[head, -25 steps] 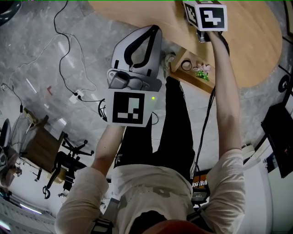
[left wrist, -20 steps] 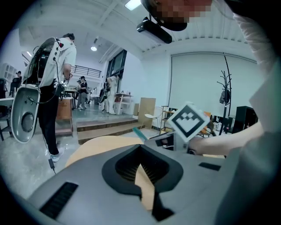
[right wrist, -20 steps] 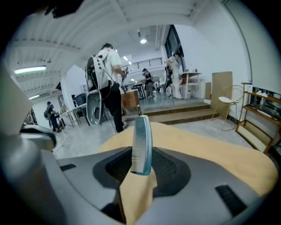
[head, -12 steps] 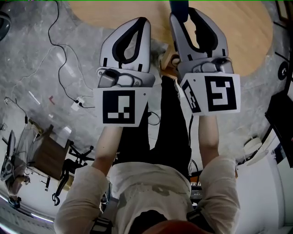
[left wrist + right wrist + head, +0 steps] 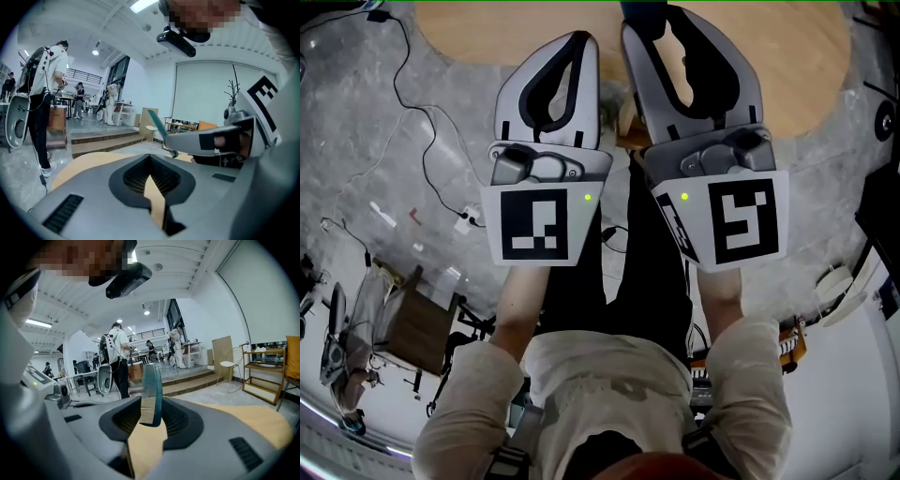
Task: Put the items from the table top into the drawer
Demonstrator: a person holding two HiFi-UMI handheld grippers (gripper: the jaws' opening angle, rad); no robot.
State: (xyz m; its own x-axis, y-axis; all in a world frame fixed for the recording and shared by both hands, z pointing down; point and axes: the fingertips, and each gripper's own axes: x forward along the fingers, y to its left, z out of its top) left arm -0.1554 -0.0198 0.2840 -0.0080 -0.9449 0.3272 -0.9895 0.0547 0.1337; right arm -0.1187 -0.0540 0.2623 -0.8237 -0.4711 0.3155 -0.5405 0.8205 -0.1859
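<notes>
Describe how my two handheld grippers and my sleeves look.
The left gripper and right gripper are matching light-grey plastic shells with black ribbed pads lining a teardrop-shaped opening. Each carries a white cube printed with black square markers, with a small green light beside it. Behind them, the person wears a beige short-sleeved shirt.

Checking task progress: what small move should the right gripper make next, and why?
Probably carry the teal comb down toward the drawer without letting go: the right gripper is shut on it, holding it upright above the wooden table top, and no drawer shows in any view. The left gripper is empty.
</notes>
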